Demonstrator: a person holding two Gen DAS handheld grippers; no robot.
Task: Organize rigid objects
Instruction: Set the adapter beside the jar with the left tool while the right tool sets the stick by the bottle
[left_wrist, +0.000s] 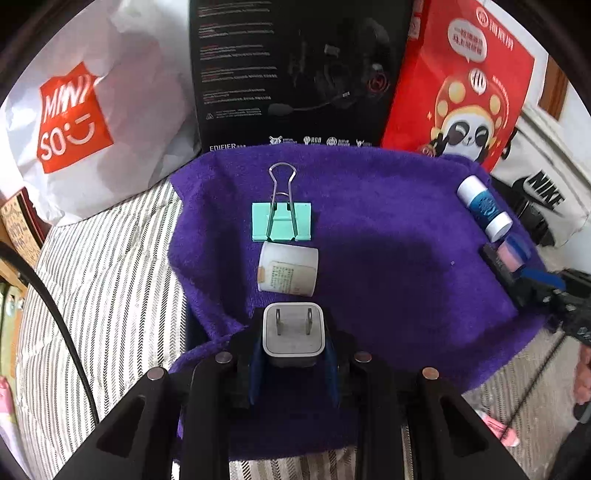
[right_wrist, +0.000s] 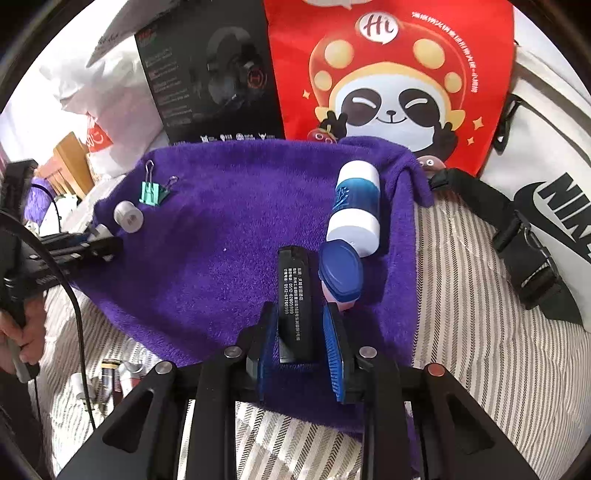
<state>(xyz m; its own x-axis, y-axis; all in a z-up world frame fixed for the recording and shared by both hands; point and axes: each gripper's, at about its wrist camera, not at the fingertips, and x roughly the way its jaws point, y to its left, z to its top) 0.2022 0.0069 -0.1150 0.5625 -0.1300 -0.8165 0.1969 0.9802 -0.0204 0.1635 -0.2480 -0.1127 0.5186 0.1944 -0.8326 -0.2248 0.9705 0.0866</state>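
At bottom centre of the left wrist view, a white square plug adapter is pinched by the left gripper above the purple fleece cloth. The right gripper stands spread around a black rectangular battery. Placement seems under way; setting the adapter beside the white cylindrical bottle is judged next.

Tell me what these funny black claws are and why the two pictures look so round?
Each claw is a hand-held gripper with a wide-eyed camera looking along its fingers, so pictures look round. One picture comes from the left hand-held gripper, which pinches a white plug charger. The other comes from the right hand-held gripper, whose fingers sit around a black bar. On the purple towel lie a green binder clip, a small white jar, a blue-and-white bottle and a blue-capped pink thing.
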